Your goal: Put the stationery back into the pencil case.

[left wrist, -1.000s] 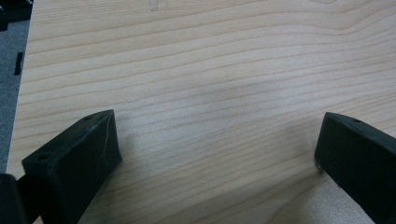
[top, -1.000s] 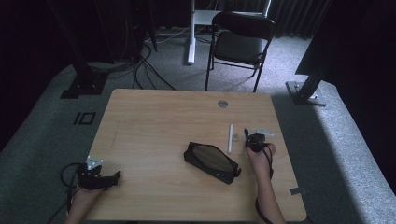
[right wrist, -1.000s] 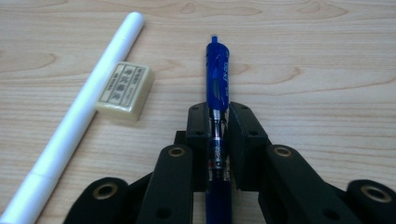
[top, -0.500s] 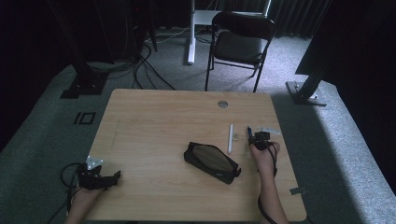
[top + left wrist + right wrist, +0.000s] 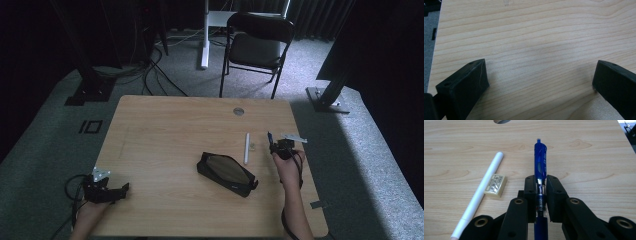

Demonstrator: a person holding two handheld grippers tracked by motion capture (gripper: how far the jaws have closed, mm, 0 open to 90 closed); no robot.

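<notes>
The right hand-held gripper (image 5: 541,185) is clamped on a blue pen (image 5: 540,161), the pen lying lengthwise between the two black jaws with its clicker end sticking out ahead of them, over the right part of the worktop (image 5: 165,130). Judging from the black pencil case (image 5: 226,172) lying with its top open just left of that gripper, the step in hand is carrying the pen over to the case. To do it well, the pen should be kept level and in line with the case's long opening, brought low over the mouth before the jaws part, and steered clear of the white pen (image 5: 477,193) and the small eraser (image 5: 495,184) that lie side by side just left of it, the eraser touching or nearly touching the white pen. The grip sits near the pen's middle, so it seems unlikely to tip. The left hand-held gripper (image 5: 107,188) rests at the near left corner of the worktop with its jaws spread wide and nothing between them; it could come across to steady the case. Counted: two pens, one blue and one white; one eraser; one pencil case; two hand-held grippers; one folding chair (image 5: 257,45) beyond the worktop.
</notes>
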